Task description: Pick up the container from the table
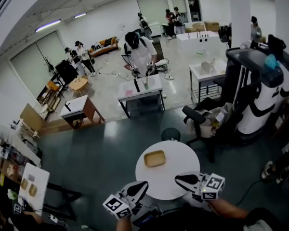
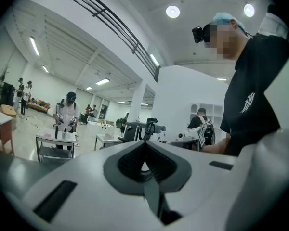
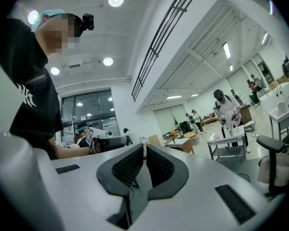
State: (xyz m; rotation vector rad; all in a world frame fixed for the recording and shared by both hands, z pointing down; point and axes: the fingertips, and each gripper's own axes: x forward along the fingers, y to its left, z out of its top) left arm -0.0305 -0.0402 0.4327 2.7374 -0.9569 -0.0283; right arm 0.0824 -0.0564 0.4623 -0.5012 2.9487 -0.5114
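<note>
On the round white table [image 1: 179,152], in the head view, a shallow tan container [image 1: 154,158] is seen lying left of the middle, well apart from both grippers. The left gripper [image 1: 143,184] is held at the table's near left edge, and the right gripper [image 1: 178,179] at its near right edge. Their black jaws are turned inward, toward each other. In the left gripper view the two ribbed pads [image 2: 131,161] are shown pressed together with nothing between them. In the right gripper view the pads [image 3: 128,167] are likewise closed against each other and empty. The container is caught in neither gripper view; a room with ceiling lights and the wearer's black shirt [image 2: 253,105] are shown instead. Beyond the table a dark round stool [image 1: 170,134] and a black office chair [image 1: 196,117] are placed on the grey floor. Farther back, a person in white [image 1: 140,52] is stood at a grey rectangular table [image 1: 140,93].
</note>
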